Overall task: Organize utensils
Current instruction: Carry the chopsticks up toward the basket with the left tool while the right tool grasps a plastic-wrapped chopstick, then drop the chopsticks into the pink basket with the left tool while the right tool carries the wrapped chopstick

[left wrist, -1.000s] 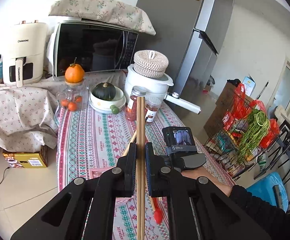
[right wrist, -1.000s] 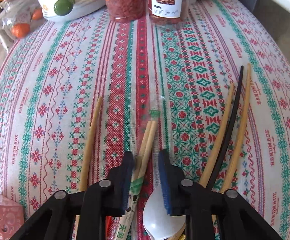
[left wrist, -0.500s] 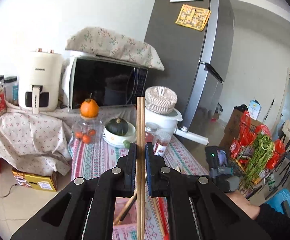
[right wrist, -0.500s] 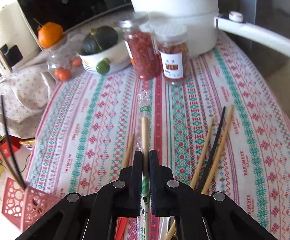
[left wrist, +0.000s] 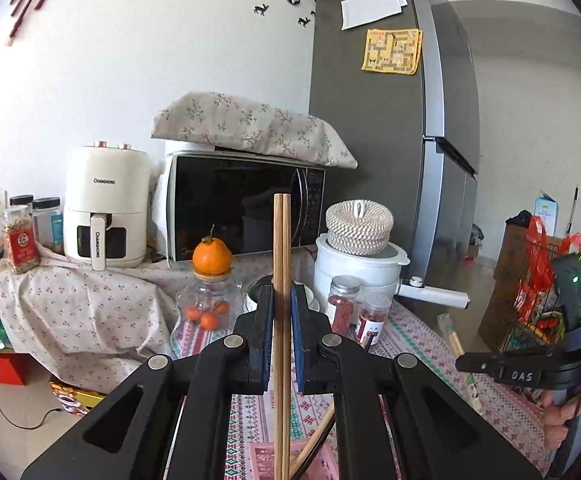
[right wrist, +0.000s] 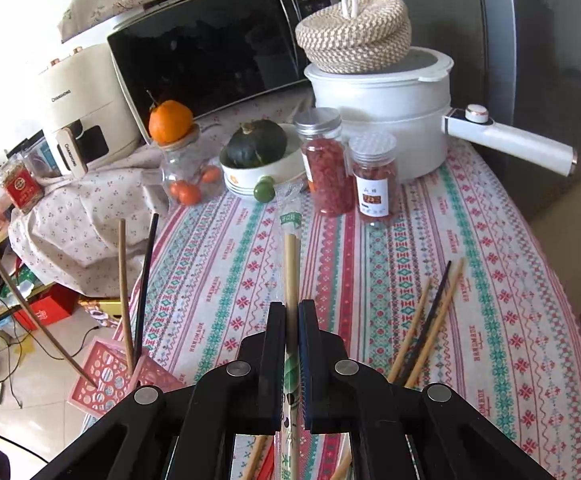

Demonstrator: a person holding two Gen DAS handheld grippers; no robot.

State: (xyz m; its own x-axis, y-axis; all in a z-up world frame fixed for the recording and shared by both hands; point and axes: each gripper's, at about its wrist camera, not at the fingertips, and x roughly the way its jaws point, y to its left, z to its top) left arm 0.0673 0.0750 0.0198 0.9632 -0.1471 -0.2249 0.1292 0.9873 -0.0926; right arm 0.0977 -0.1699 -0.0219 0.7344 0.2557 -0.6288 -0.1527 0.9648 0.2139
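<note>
Wrapped chopsticks [right wrist: 291,264], spice jars [right wrist: 372,180] ahead

From my right wrist view: basket [right wrist: 102,376] at 8 o'clock at table [right wrist: 490,280] edge, two chopsticks [right wrist: 124,292] standing in it. Loose chopsticks [right wrist: 430,320] at 4. Jars [right wrist: 372,176] at 12, pot [right wrist: 386,96] behind them.

Through my wrist cameras I saw matt black plastic grippers, the left gripper [left wrist: 281,312] clamping bare, smooth wooden chopsticks [left wrist: 281,240], the right gripper [right wrist: 292,320] pinching a pair sleeved in glossy clear plastic wrapper [right wrist: 290,232]. The tablecloth [right wrist: 470,280] looked like woven, printed cloth. Behind it I noted a glossy white pot [right wrist: 382,120], a rough woven basket [right wrist: 354,32] and a brushed-metal fridge [left wrist: 390,140].
</note>
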